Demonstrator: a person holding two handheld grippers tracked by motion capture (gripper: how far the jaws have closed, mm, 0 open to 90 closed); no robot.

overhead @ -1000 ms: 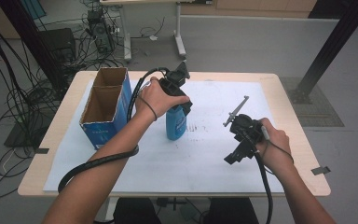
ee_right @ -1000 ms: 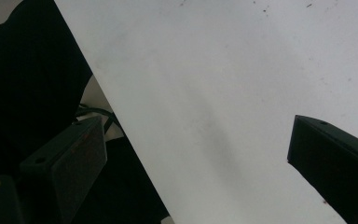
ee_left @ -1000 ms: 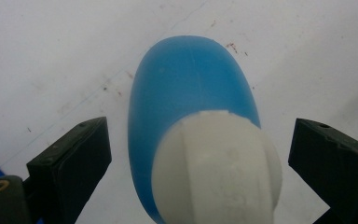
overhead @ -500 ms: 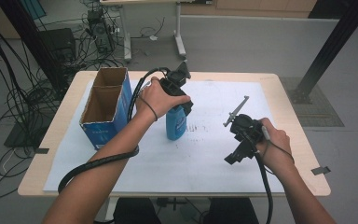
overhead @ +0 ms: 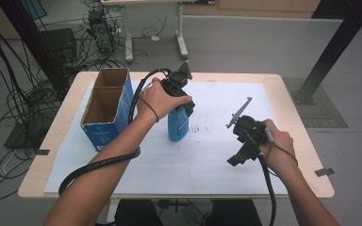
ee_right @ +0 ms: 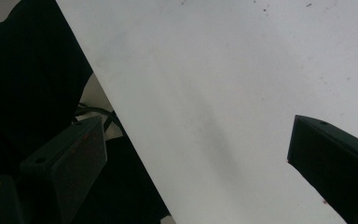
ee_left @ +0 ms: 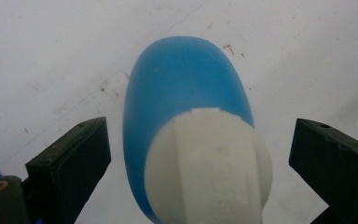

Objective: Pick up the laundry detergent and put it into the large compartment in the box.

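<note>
The left hand-held gripper (ee_left: 196, 154) hangs straight over the blue bottle (overhead: 177, 123), its jaws spread wide to either side of the white cap (ee_left: 209, 163) and touching neither cap nor body, so nothing is gripped yet. The bottle stands upright on the white sheet (overhead: 217, 165), about midway across the counter (overhead: 306, 155) and somewhat toward its far edge, just beside the cardboard box (overhead: 104, 107) that sits near the far left corner. The main risk, as I judge it, is a lopsided close: if one jaw meets the cap before the other, the tall, narrow bottle could be pushed over, toward the box or out across the sheet. The cap looks smooth and rounded, so a pinch set too high on it might slip off upward, and a grip on the cap alone could let the bottle swing when it is raised. The right hand-held gripper (overhead: 243, 141) is held near the right edge of the counter, well apart from the bottle, with its jaws also parted and nothing between them; its trailing cable seems unlikely to snag anything from there. Counted: one blue bottle with one white cap, one cardboard box with two open compartments, one white sheet, and two hand-held grippers.
</note>
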